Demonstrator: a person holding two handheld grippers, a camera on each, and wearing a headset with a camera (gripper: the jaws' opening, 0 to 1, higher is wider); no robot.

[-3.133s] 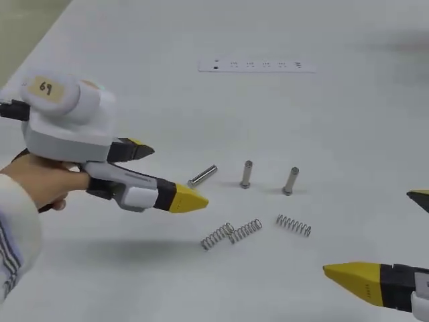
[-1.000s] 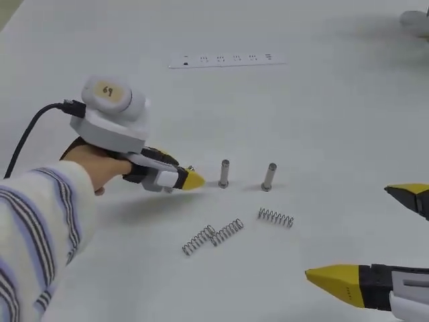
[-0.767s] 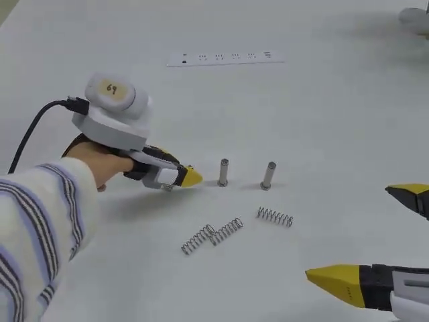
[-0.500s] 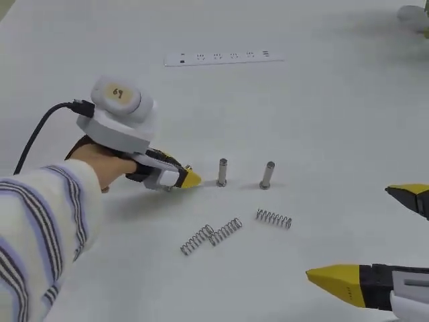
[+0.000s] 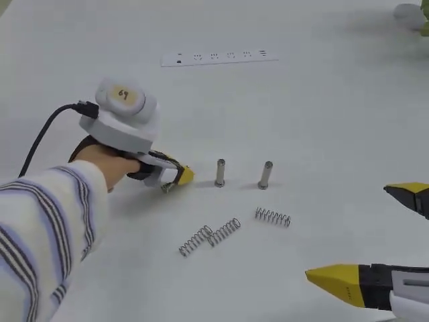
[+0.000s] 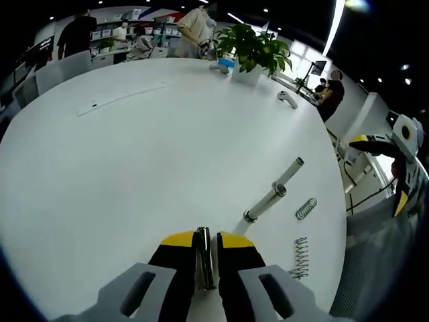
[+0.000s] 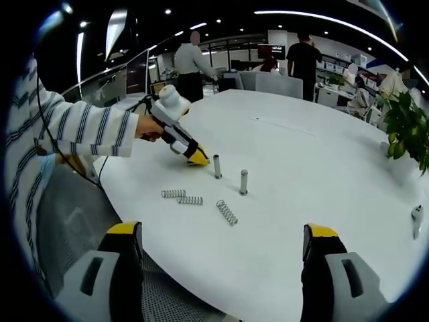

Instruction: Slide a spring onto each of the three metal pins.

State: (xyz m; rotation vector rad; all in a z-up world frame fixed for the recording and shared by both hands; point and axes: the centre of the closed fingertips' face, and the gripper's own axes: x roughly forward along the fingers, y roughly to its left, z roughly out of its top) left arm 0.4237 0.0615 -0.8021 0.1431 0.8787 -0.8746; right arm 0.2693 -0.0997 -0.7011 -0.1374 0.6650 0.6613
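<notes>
My left gripper (image 5: 179, 176) is low over the white table (image 5: 301, 114), shut on a metal pin (image 6: 203, 258) that sits between its yellow tips. To its right two more pins (image 5: 220, 172) (image 5: 265, 174) stand upright. Closer to me lie three springs: two touching end to end (image 5: 195, 240) (image 5: 224, 231) and one apart (image 5: 272, 216). My right gripper (image 5: 369, 238) hovers open at the lower right, well clear of the springs; its own view has the pins (image 7: 217, 166) (image 7: 243, 182) and the springs (image 7: 226, 212) (image 7: 181, 196) between its wide jaws.
A white power strip (image 5: 211, 58) lies flat at the far side of the table. A potted plant (image 6: 255, 50) stands at the table's far edge. A black cable (image 5: 40, 141) trails from the left gripper. People stand in the room beyond.
The third pin lay flat beside the open left gripper 3.1 s ago; the gripper has since closed on it. Over the last second the gripper has edged slightly left. The right gripper has held still.
</notes>
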